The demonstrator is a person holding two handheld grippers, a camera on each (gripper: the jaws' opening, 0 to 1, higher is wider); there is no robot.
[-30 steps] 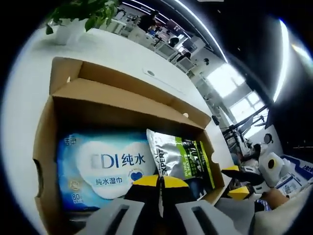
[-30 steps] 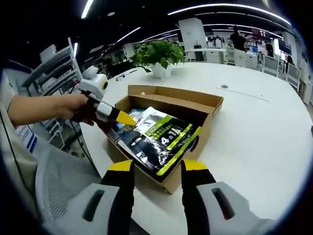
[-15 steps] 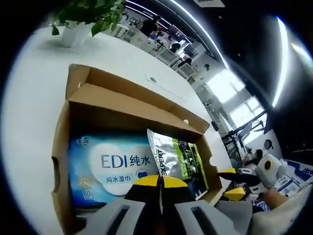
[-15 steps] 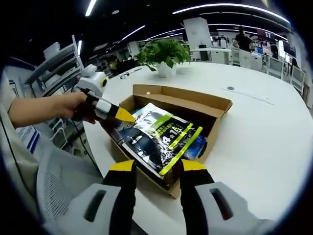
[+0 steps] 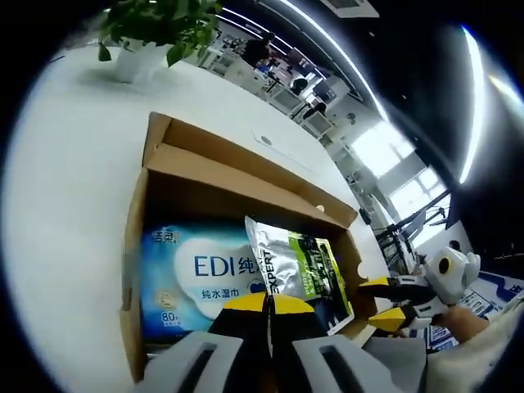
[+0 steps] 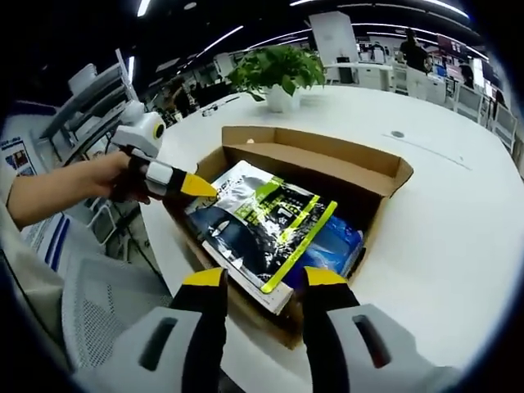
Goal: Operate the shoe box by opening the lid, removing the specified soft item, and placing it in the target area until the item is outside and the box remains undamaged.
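An open cardboard shoe box (image 5: 237, 168) (image 6: 327, 160) lies on the white table. Inside lie a blue wet-wipes pack (image 5: 192, 274) (image 6: 332, 246) and a silver, green and black pouch (image 5: 303, 266) (image 6: 254, 217). My left gripper (image 5: 266, 301) is shut on the pouch's near corner; in the right gripper view its yellow tip (image 6: 199, 187) meets that corner, held by a hand. The pouch lies tilted across the box, with its near end over the front wall. My right gripper (image 6: 264, 280) is open just before that wall, nothing between its jaws; it also shows as the right gripper (image 5: 385, 300).
A potted plant (image 5: 155, 24) (image 6: 274, 70) stands on the round white table (image 5: 65, 164) (image 6: 458, 213) beyond the box. The folded-back lid (image 5: 246, 143) lies on the far side. A mesh chair (image 6: 90, 319) and shelves are at the left, by the table's edge.
The pouch, held by the left gripper, has slid over the wipes pack and toward the box's front wall, uncovering the blue pack in the right gripper view. Both cameras have shifted slightly.
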